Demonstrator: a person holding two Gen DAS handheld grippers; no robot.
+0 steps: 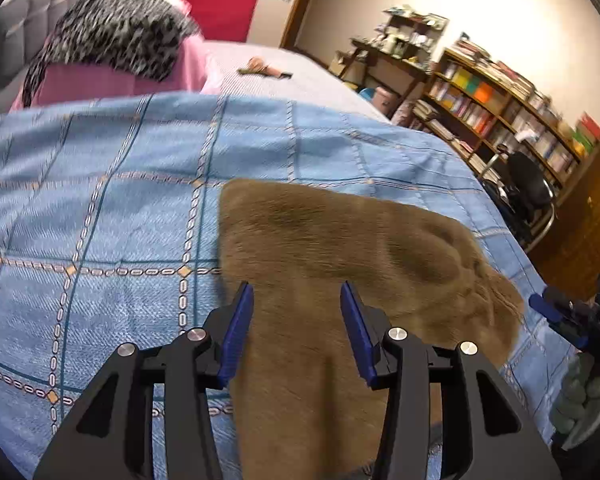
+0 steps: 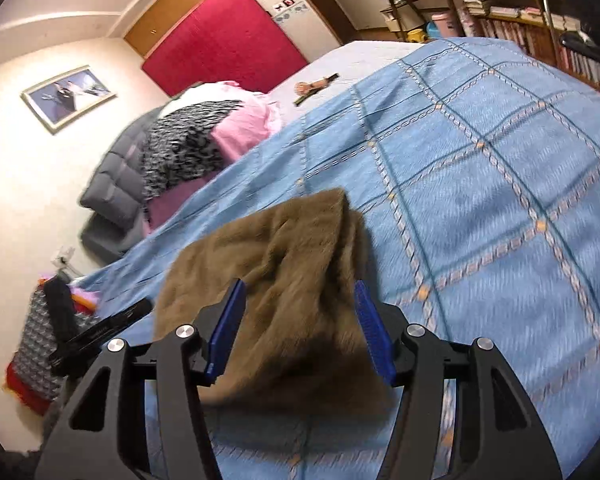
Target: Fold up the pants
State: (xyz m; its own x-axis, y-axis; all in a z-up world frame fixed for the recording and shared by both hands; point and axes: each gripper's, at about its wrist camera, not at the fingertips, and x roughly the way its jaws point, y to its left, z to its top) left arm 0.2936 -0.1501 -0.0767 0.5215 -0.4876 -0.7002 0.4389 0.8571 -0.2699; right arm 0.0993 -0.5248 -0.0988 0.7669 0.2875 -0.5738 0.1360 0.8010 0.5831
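The brown fuzzy pants [image 1: 340, 248] lie folded over on the blue checked bedspread [image 1: 100, 208]. My left gripper [image 1: 297, 296] is open, its blue pads wide apart over the near part of the pants. My right gripper [image 2: 300, 292] is open too, with the pants [image 2: 276, 264] between and beyond its pads; it also shows in the left wrist view [image 1: 548, 312] at the right edge beside the pants' bunched end. Whether either gripper touches the cloth is unclear.
Pillows and pink and leopard-print bedding [image 1: 112, 40] are piled at the headboard. A small object [image 1: 260, 66] lies on the far mattress. Bookshelves [image 1: 500, 100] and a chair [image 1: 528, 192] stand to the right of the bed. Clutter [image 2: 52, 340] sits on the floor left of the bed.
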